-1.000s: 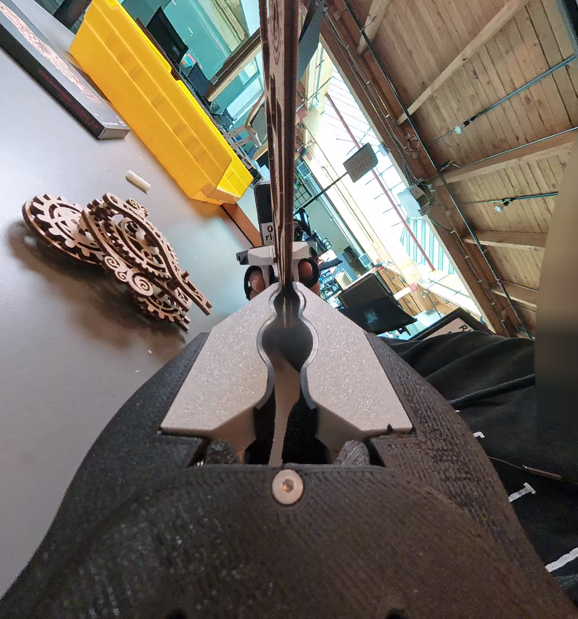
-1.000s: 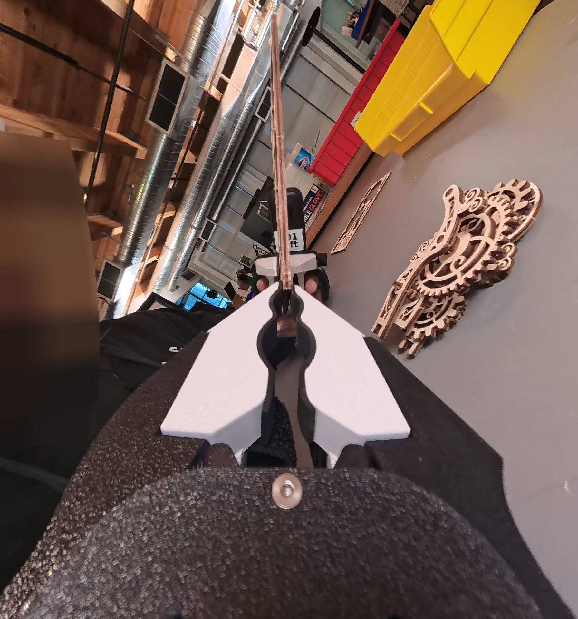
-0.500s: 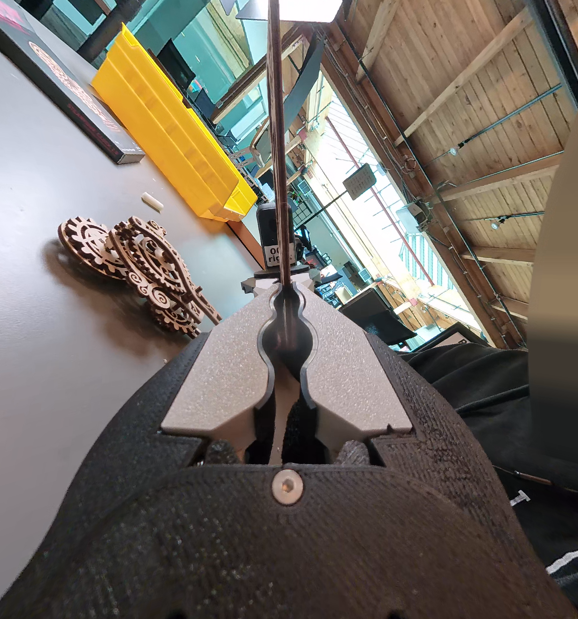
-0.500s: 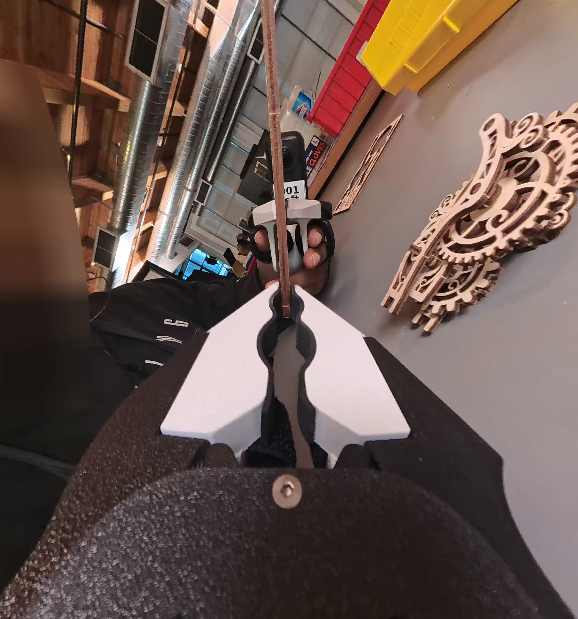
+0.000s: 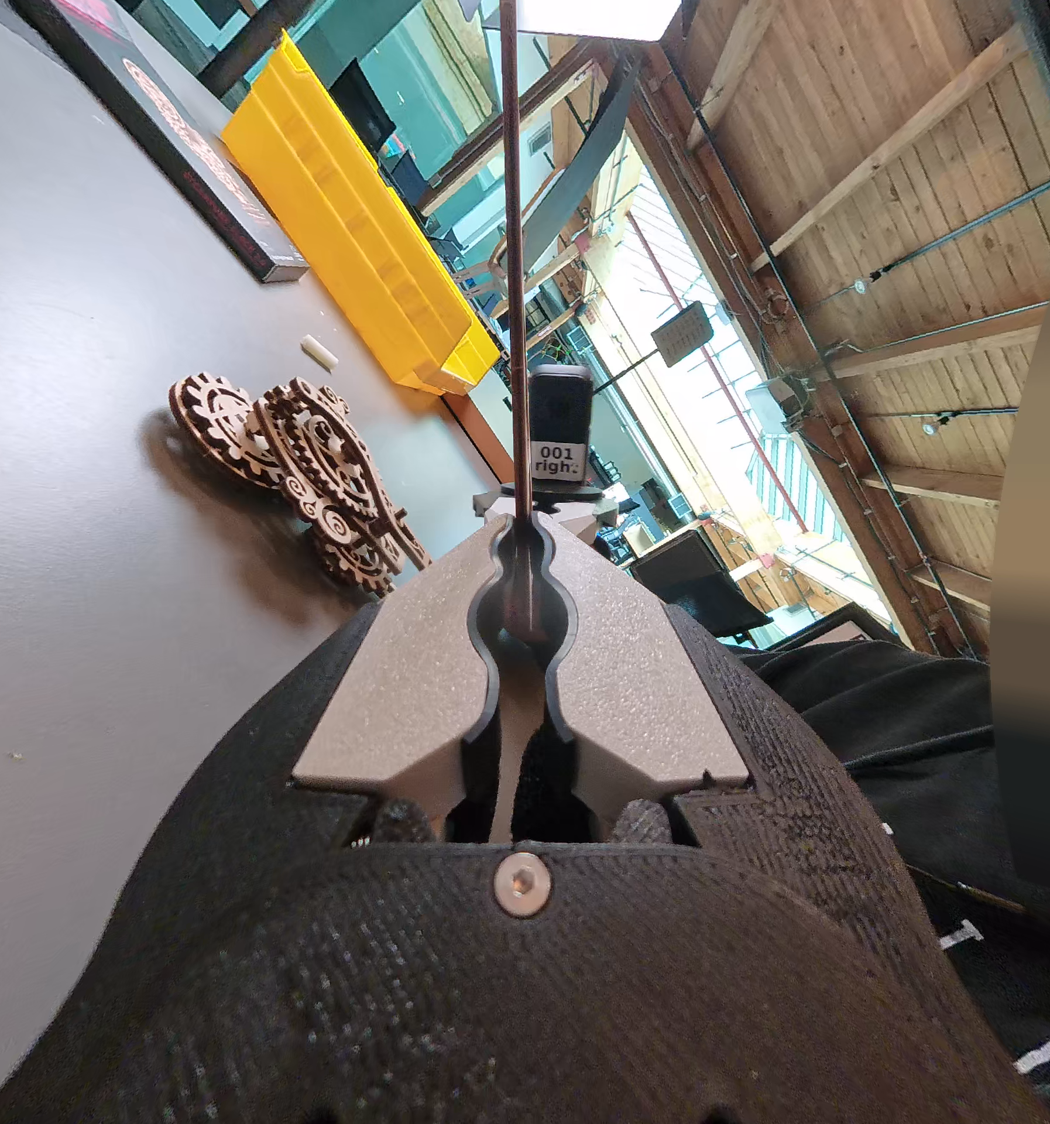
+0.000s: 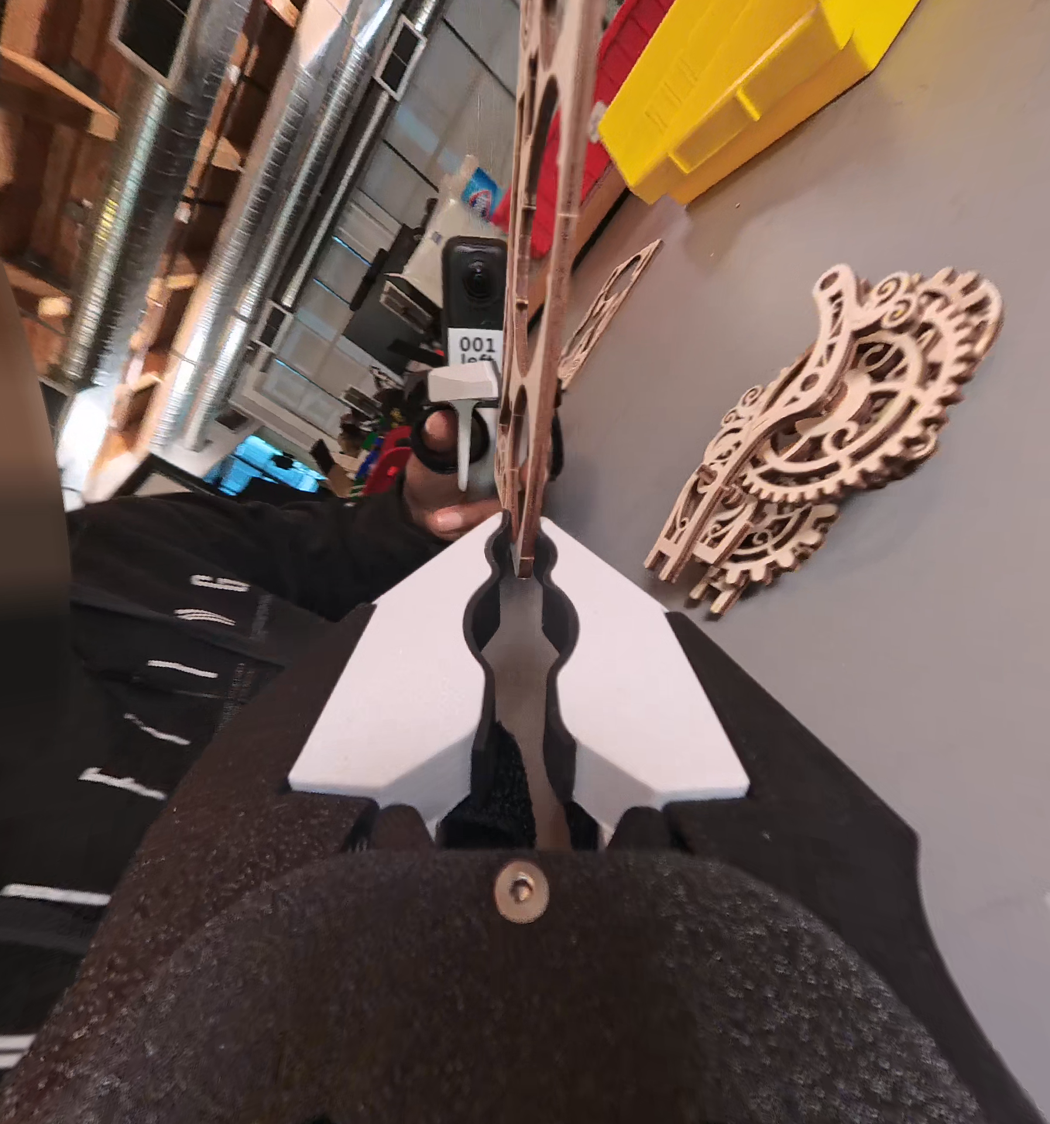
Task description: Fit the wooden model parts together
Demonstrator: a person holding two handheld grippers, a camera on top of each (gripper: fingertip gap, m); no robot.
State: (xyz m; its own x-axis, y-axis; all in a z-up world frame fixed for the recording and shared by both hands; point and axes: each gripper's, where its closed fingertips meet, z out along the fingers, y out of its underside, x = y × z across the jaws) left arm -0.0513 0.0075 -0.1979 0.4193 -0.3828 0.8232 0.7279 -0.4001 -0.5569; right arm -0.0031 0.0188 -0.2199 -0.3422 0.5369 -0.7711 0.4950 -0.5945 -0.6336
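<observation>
A thin wooden parts sheet (image 5: 513, 243) stands edge-on between both grippers, above the grey table (image 5: 85, 547). My left gripper (image 5: 524, 529) is shut on one edge of it. In the right wrist view the sheet (image 6: 541, 243) shows part of its cut-out face, and its end stands between the fingertips of my right gripper (image 6: 522, 535). That gripper's jaws are slightly apart, with a dark gap beside the sheet, so it counts as open. The assembled wooden gear model (image 5: 303, 462) lies on the table, also in the right wrist view (image 6: 839, 438).
A yellow bin (image 5: 352, 219) and a black box (image 5: 164, 121) sit at the table's far edge. A red bin (image 6: 604, 79) stands beside the yellow bin (image 6: 741, 85). Another flat wooden sheet (image 6: 608, 304) lies near the edge. A small white piece (image 5: 317, 353) lies by the bin.
My right gripper's jaws have eased apart and the sheet has turned in them, now showing its face instead of its edge. The left gripper keeps its grip on the sheet.
</observation>
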